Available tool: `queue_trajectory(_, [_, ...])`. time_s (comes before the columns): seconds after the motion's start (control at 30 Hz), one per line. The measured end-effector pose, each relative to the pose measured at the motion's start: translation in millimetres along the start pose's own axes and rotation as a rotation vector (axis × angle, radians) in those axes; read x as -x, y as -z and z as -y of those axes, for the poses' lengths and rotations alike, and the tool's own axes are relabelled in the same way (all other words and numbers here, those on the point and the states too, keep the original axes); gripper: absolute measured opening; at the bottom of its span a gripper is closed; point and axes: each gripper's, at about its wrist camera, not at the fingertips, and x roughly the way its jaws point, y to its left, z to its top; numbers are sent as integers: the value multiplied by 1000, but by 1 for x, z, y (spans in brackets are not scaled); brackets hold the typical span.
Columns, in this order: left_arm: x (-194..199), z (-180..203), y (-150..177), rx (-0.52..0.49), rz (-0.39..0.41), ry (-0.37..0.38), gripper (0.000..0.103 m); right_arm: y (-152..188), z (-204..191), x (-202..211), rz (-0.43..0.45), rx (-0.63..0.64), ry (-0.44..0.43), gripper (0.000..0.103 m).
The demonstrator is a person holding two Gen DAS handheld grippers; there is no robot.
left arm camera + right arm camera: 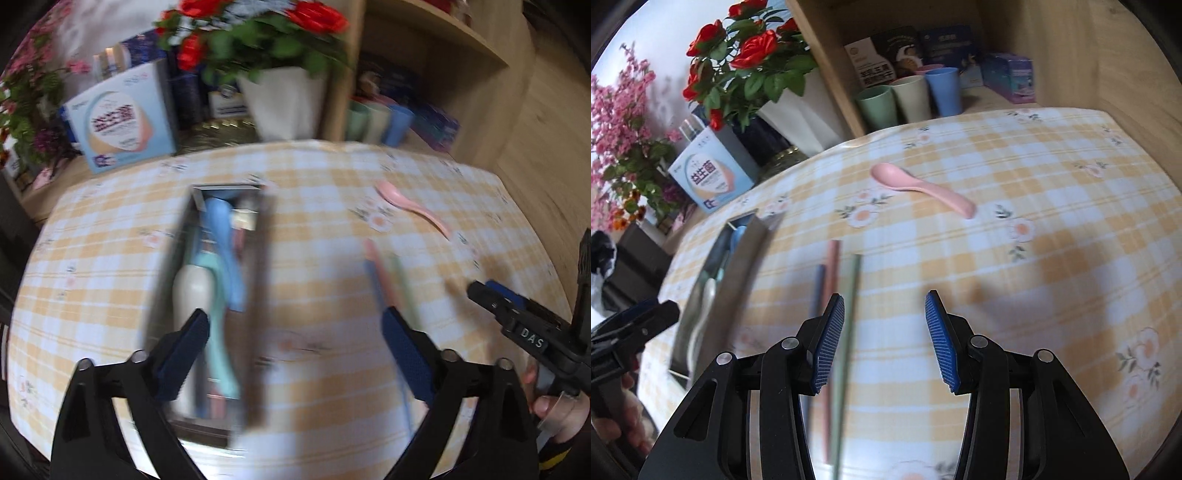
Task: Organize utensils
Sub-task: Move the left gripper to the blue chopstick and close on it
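A grey utensil tray (263, 266) lies lengthwise on the checked tablecloth and holds a blue spoon (225, 240), a teal spoon (218, 332) and a white spoon (192, 288). My left gripper (295, 315) hovers open over the tray's near right side, with nothing gripped. A pink spoon (916, 186) lies alone further back on the cloth. Pink, blue and green chopsticks (833, 280) lie side by side right of the tray. My right gripper (885, 297) stands open above the cloth, and its left finger (831, 332) overlaps the green chopstick (849, 332). Nothing is between its pads.
At the table's back stand a white pot of red roses (284, 103), a light blue box (122, 122) and pink flowers (613, 122). A wooden shelf holds green, cream and blue cups (912, 98) and boxes (1008, 75). A hand (557, 406) holds the right gripper's handle.
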Motion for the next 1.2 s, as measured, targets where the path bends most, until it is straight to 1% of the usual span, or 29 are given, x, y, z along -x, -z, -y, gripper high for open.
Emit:
queue_trajectory(0.03, [-4,6,2,-3,-8,4,81,2,4,1,8,6,9,45])
queue_trajectory(0.07, [-12,17,6,-5,-24,17,74,4,8,2,20,20,22,45])
queue_trajectory(0.1, [-19,26,10,-3,-39,32,71,7,11,3,29,30,30,45])
queue_trajectory(0.13, [-24,32,13,1,-50,45,66,9,13,5,40,45,42,45])
queue_trajectory(0.27, [-41,47,25,9,-92,70,58,19,21,8,85,123,98,45])
queue_trajectory(0.37, [-51,54,30,-9,-120,67,49,24,29,6,102,148,129,45])
queue_trajectory(0.4, [-54,54,30,-11,-126,61,48,26,31,6,107,145,132,45])
queue_trajectory(0.5, [-60,55,31,0,-140,55,40,26,38,4,112,125,134,45])
queue_trajectory(0.73, [-74,63,30,2,-163,66,36,29,34,5,128,147,137,45])
queue_trajectory(0.77, [-75,64,30,0,-165,65,34,29,33,5,129,153,136,45])
queue_trajectory(0.97, [-79,69,28,-23,-155,29,27,32,28,4,121,181,124,45])
queue_trajectory(1.1, [-85,74,24,-61,-136,1,27,33,26,4,117,190,122,45])
queue_trajectory(1.2, [-89,75,19,-63,-128,-6,27,33,24,4,114,197,120,45])
